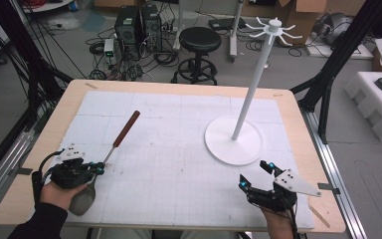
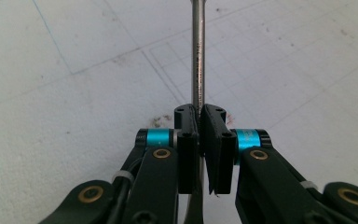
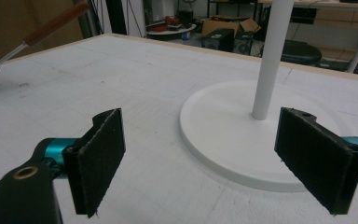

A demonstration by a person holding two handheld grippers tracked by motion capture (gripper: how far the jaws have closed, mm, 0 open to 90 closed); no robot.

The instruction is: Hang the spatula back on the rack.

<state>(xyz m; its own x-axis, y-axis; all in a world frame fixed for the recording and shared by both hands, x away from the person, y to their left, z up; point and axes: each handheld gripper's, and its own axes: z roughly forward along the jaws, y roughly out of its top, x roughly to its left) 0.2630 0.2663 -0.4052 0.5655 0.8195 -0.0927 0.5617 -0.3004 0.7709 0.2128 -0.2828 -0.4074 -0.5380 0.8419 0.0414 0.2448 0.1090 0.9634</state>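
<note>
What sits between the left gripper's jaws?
The left gripper is clamped on the thin metal shaft of a wooden-handled spatula lying on the white mat. The pads cover the gripped stretch of shaft.

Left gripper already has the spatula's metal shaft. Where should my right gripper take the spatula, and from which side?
Judging by its pose, take the spatula at its brown wooden handle: thick, bare, and clear of the left gripper. Bring the open right gripper in from the stand side, jaws across the handle.

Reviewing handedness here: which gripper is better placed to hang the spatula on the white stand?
Left, probably: the left gripper is shut on the spatula shaft. The right gripper is open and empty beside the stand.
</note>
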